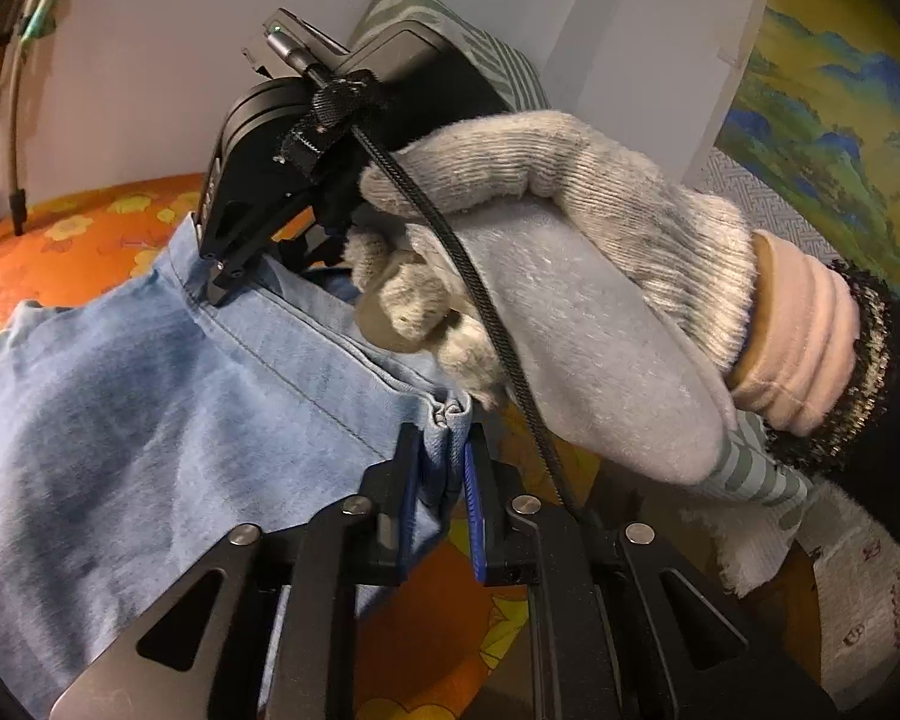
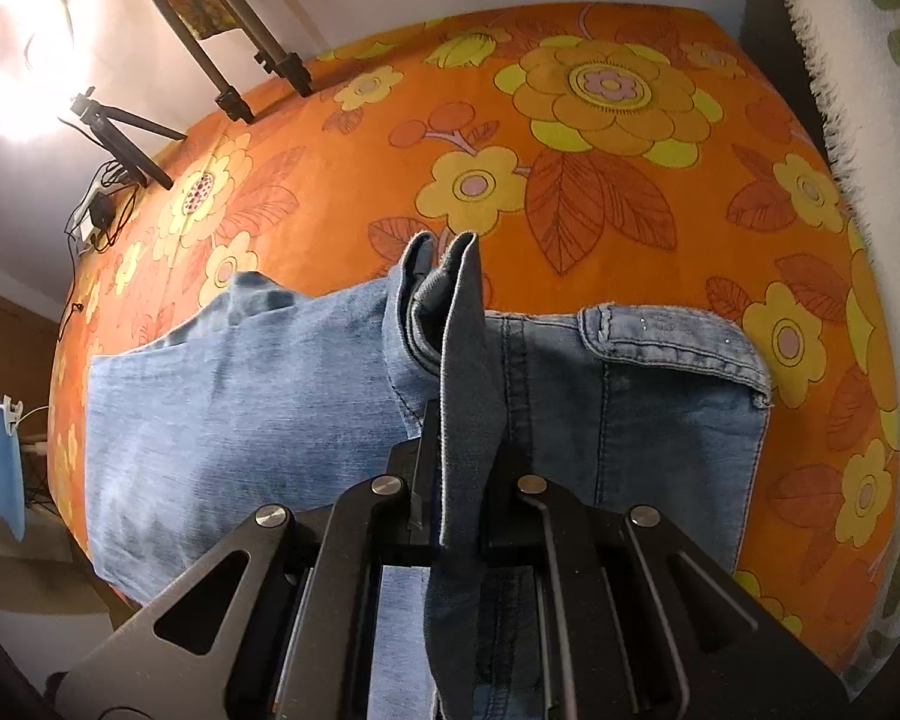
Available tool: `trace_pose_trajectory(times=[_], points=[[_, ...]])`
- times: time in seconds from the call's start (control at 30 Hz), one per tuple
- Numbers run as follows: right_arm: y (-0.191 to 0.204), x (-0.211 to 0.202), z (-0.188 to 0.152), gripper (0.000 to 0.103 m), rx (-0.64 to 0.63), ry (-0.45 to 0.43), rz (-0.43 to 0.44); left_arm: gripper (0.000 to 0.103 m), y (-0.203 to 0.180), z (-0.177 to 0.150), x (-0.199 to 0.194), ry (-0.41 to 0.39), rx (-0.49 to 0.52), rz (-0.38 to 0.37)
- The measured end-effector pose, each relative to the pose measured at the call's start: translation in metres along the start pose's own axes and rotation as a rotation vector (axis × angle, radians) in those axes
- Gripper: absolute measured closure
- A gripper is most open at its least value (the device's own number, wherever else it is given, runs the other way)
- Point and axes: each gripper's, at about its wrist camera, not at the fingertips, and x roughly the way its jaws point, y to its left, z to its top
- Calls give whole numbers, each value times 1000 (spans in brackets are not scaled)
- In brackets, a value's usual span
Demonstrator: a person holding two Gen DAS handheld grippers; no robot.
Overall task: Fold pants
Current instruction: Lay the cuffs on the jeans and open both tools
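Denim fills the foreground of both wrist views: one pair of light-blue jeans [image 2: 240,420], lying on the orange flowered bedspread [image 2: 600,150], legs running away to the left in the right wrist view, waistband end [image 2: 672,336] flat to the right. Left hand-held gripper [image 1: 441,480]: jaws clenched on a bunched hem edge, blue pads pressing the cloth from both sides. Right hand-held gripper [image 2: 456,480]: jaws nearly closed, pinching a doubled hem fold that stands upright between them. Same gripper shows in the left wrist view [image 1: 225,288], tips down on the hem seam, carried by a gloved hand [image 1: 570,276] with a pink cuff. Key relation: both grips sit on one hem line, well apart along it; the jeans' long axis runs away from that line toward the waistband, directly beneath and just ahead of the right gripper. Judgement: the held hems are over the waistband, so laying them down there would complete a lengthwise fold. Count: two grippers, one pair of jeans, two tripods [image 2: 126,138] at the far bed edge.
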Motion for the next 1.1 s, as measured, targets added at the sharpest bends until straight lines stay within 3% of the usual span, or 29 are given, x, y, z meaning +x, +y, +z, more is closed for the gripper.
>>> trace_pose_trajectory(times=[0.2,0.33,0.5,0.6,0.67,0.77,0.9,1.1], points=[[-9,4,1,95,16,-2,11,81,-14,1,-2,38,34,8],[-13,2,-3,95,25,-13,10,74,-5,2,-30,26,30,37],[-21,-13,-6,96,38,-45,31,74,28,-7,-80,-9,-17,131],[-33,-17,-4,100,60,-76,-30,74,52,-16,-111,-33,-43,224],[-44,-17,-6,100,86,-74,9,74,66,-22,-128,-43,-61,284],[-42,-26,-10,100,52,-103,-15,74,90,-32,-152,-55,-100,348],[-50,-44,-21,69,95,-155,-33,74,106,-49,-174,-65,-123,425],[-58,-53,-30,59,111,-197,18,74,118,-72,-192,-59,-187,463]])
